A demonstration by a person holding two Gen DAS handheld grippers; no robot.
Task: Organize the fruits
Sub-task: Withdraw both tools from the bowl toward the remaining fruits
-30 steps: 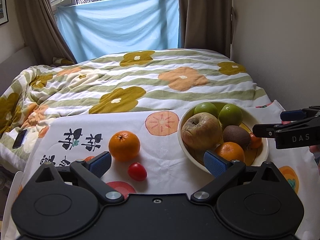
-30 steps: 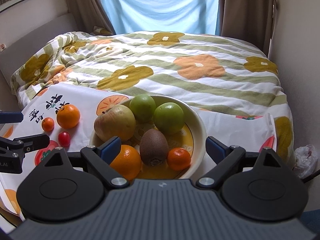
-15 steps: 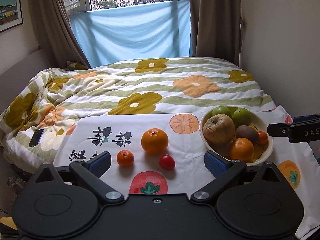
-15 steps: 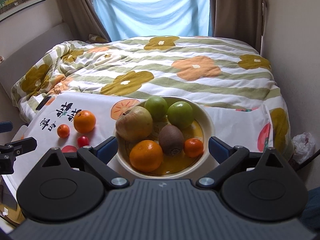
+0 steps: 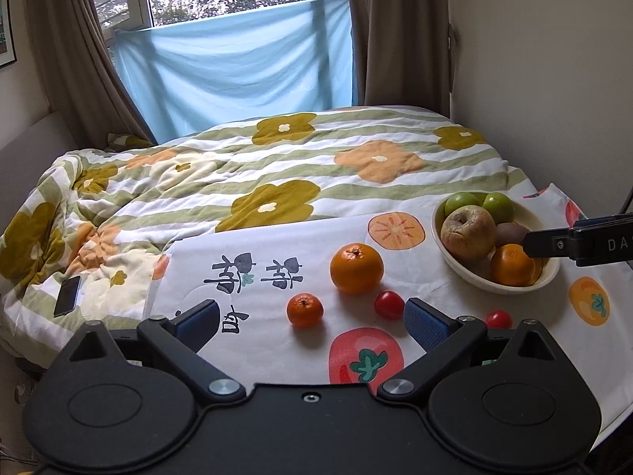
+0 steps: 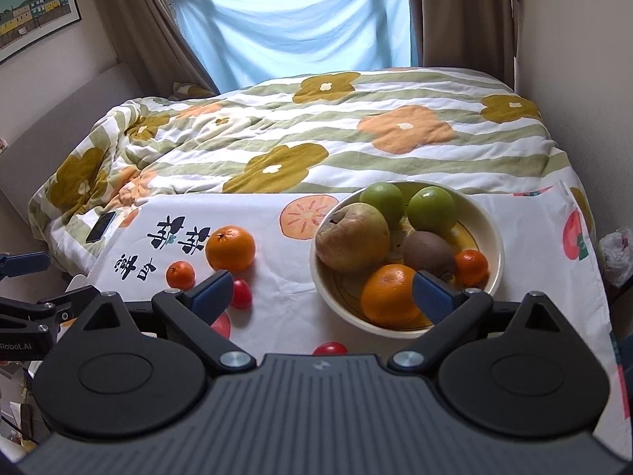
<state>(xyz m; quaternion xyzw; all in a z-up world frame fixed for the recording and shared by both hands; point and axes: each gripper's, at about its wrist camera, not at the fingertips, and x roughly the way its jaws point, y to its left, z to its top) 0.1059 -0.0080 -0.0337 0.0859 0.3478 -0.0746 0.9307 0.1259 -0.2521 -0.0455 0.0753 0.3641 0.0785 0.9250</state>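
Pulling back: both hand-held grippers sit higher and farther from the fruit than a moment ago, so more cloth shows, and a second red tomato [image 5: 499,319] has come into sight.
Left hand-held gripper [image 5: 311,318]: jaws spread wide, holding nothing, over the printed cloth [image 5: 253,340] on the worktop.
Loose fruit, left to right: small mandarin [image 5: 304,309], big orange [image 5: 356,268], first tomato [image 5: 389,304], then the second tomato; all lie apart on the cloth, outside the bowl.
Bowl [image 6: 488,233]: right of the loose fruit, holding a wrinkled apple [image 6: 352,236], two green fruits [image 6: 431,209], a kiwi [image 6: 428,251], an orange [image 6: 389,295] and a small mandarin.
Right hand-held gripper [image 6: 321,296]: jaws wide, holding nothing, near the bowl's front rim.
Open room: bare cloth between big orange and bowl; the cloth's far edge meets the bed quilt [image 5: 277,166].
Hidden: the second tomato is half covered by each gripper body; the right finger pad [image 6: 431,297] overlaps the bowl's orange.
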